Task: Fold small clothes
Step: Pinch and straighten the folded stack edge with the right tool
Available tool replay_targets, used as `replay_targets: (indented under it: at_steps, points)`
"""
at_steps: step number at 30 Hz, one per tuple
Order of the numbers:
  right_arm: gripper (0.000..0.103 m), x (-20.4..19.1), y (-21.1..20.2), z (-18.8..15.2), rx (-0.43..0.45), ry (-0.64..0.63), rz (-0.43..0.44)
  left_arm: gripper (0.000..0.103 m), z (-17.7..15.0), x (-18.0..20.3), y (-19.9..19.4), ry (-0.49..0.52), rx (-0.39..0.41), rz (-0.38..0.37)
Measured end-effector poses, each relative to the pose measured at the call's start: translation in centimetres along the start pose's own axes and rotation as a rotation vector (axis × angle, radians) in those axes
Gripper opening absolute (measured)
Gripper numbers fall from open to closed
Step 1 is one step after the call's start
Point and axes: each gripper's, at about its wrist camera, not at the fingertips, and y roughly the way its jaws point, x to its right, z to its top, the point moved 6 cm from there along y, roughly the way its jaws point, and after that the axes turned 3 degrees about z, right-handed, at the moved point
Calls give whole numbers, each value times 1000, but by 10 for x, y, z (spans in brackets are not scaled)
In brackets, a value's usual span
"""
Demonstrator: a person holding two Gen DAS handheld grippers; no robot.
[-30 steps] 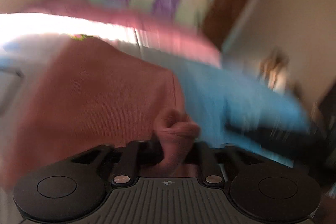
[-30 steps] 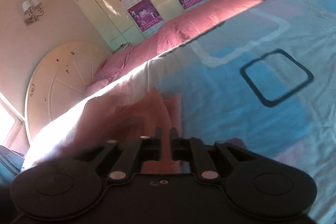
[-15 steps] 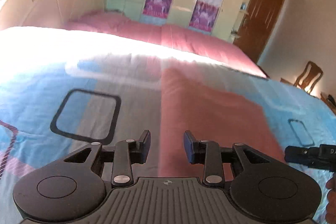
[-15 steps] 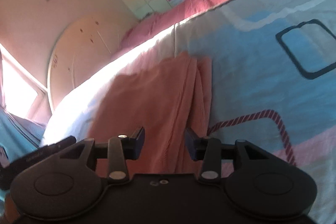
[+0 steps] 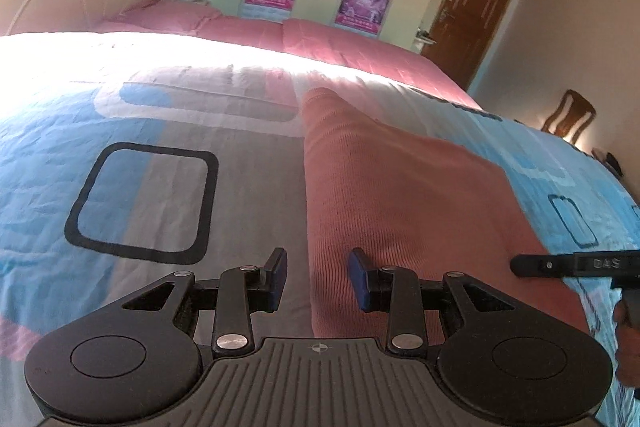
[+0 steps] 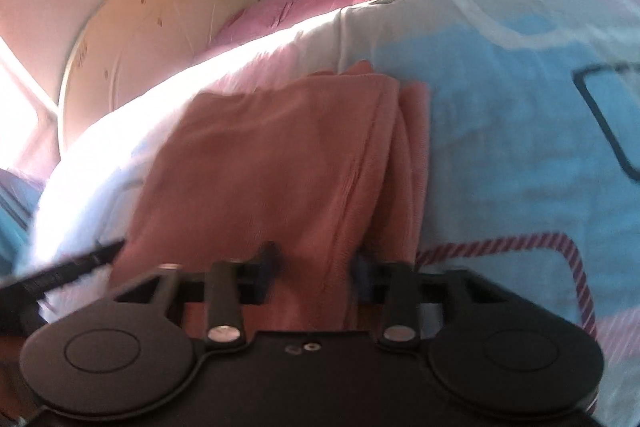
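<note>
Now the pink garment lies part-folded on the bed; left hand-held gripper and right hand-held gripper both spread, empty. Next, probably, pinch an edge for another fold.
</note>
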Motion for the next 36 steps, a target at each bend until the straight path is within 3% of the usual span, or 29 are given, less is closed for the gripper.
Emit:
replay_targets:
  at_steps: [4, 9, 11, 14, 18, 20, 24, 25, 27, 29, 31, 36]
  points:
    - [10, -7, -16, 7, 39, -42, -22, 33, 5, 5, -3, 24, 17, -16]
    - [9, -3, -37, 12, 67, -80, -31, 33, 3, 41, -7, 67, -3, -111]
    - [9, 6, -30, 8, 60, -74, -52, 33, -7, 51, 0, 128, -30, -71]
    - [9, 20, -16, 0, 37, -19, -59, 33, -5, 55, -4, 125, -31, -74]
    - [9, 11, -34, 7, 96, -67, -66, 33, -7, 53, -3, 130, -48, -93]
    - [9, 22, -21, 2, 47, -53, -82, 33, -10, 56, 2, 130, -59, -92]
    - [10, 27, -19, -2, 45, -34, -76, 33, -8, 56, 1, 140, -65, -87]
    - [11, 27, -20, -2, 41, -37, -81, 33, -6, 56, -1, 142, -59, -94]
    - [23, 28, -27, 1, 47, -7, -62, 33, 4, 52, -8, 125, -9, -110]
    - [36, 30, -41, 11, 110, 8, -68, 33, 17, 45, -11, 115, 46, -106]
    - [36, 34, -46, 27, 159, 9, -81, 33, 28, 41, 0, 115, 42, -105]
    - [34, 54, -11, 59, 133, 91, -89, 33, 51, 45, 35, 160, 22, -105]
